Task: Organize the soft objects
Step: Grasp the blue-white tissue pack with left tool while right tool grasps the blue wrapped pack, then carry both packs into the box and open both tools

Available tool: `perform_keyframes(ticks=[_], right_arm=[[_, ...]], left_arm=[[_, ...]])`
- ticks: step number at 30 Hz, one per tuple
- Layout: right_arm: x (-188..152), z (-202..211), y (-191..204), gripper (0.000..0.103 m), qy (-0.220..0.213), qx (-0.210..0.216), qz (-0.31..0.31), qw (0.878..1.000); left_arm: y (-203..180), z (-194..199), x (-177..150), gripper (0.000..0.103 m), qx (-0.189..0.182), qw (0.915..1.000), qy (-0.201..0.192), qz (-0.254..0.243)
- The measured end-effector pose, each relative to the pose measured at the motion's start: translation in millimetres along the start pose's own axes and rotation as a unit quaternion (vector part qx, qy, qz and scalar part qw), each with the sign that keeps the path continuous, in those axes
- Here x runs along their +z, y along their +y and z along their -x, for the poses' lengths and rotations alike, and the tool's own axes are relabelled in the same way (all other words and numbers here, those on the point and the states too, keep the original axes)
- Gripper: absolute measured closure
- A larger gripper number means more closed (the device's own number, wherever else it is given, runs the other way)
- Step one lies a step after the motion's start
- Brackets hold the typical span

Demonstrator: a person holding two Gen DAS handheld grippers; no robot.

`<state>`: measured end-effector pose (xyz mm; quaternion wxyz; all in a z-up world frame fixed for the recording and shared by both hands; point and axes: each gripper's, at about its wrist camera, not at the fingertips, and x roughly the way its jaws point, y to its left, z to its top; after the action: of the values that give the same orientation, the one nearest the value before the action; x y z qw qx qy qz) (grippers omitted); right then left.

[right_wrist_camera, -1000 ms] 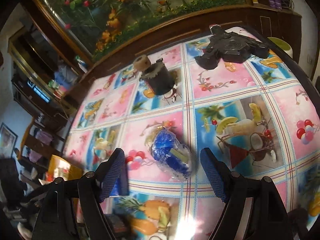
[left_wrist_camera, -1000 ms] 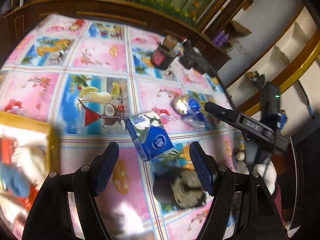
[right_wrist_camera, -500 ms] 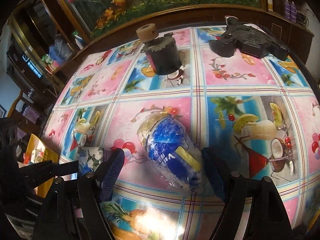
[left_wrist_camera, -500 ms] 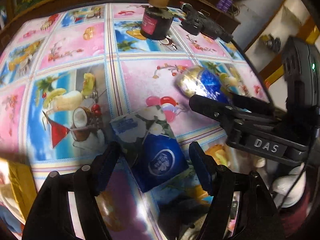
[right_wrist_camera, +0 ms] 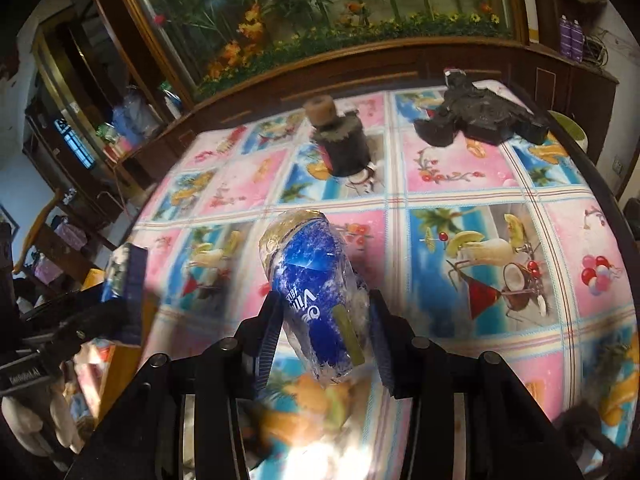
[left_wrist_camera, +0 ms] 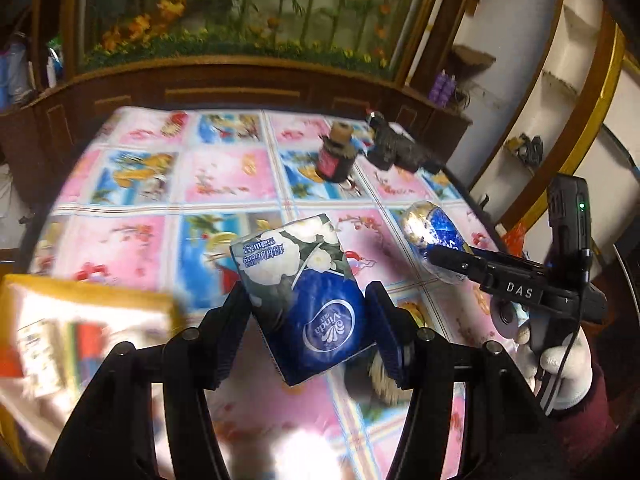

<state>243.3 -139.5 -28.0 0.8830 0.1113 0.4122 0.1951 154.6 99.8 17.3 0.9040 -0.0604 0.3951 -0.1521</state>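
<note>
- Left tool (left_wrist_camera: 306, 316): closed on the tissue pack (left_wrist_camera: 304, 296). Both fingers press the pack's long sides. The pack stands tilted between the fingers, its lower blue half in the grip and its white floral end projecting forward past the fingertips.
- The tissue pack appears raised off the worktop (left_wrist_camera: 168, 200); whether its lower corner touches the cloth cannot be told.
- Right tool (right_wrist_camera: 324, 320): closed on the wrapped tissue roll (right_wrist_camera: 316, 288). The fingers clamp the near half of the roll from both sides. The far end, with its gold rim, extends forward beyond the fingertips.
- In the left wrist view the right tool holds the roll to the right of the tissue pack, and the two items are apart.
- A yellow box (left_wrist_camera: 80, 328) sits at the near left edge, blurred.
- A dark jar (right_wrist_camera: 340, 144) and a black device (right_wrist_camera: 480, 120) stand at the far side of the worktop, well apart from both tools.
</note>
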Motion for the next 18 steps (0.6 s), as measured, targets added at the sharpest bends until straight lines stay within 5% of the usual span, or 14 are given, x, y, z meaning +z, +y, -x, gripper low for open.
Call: perform_keyframes(ticks=[9, 18], right_arm=[[-43.7, 55.3, 79.7, 0.061, 0.002, 0.102, 0.058, 0.993], [-104.3, 55.0, 178.9, 0.061, 0.063, 0.159, 0.153, 0.973]], left_arm=[[75.1, 107.9, -72.8, 0.045, 0.08, 0.9939, -0.042, 0.062], [116.5, 132.6, -154.7, 0.045, 0.12, 0.9828, -0.041, 0.134]])
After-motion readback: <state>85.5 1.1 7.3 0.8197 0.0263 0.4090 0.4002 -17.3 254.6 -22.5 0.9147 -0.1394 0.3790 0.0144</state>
